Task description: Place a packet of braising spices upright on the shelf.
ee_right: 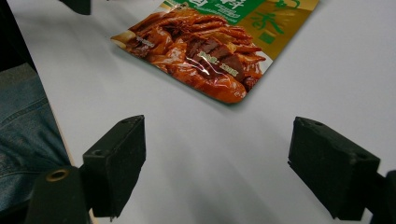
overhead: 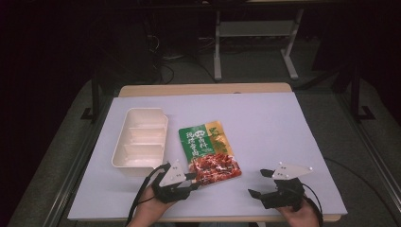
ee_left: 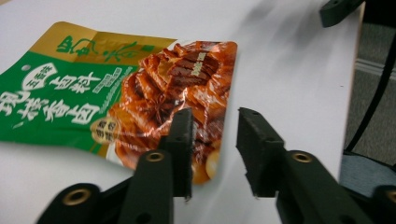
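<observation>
The foil pouch [overhead: 209, 152] looks light, floppy, slippery — its near corner sits between the left gripper's [ee_left: 215, 140] part-closed jaws, not yet pinched; right gripper [ee_right: 217, 158] gapes.

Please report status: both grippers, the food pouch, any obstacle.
Left gripper jaws at the pouch near corner, no grip confirmed. Right gripper open, apart. White tray beside pouch, not blocking.

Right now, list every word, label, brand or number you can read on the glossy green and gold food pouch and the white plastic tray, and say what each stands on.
Glossy green and gold food pouch, large white characters on the green field: Chinese script, too blurred to quote with confidence.
Same pouch, green brush-style characters on the gold band: stylised, not readable.
Same pouch, small white text over the braised meat photo: too small to read.
White three-compartment plastic tray: no text.
</observation>
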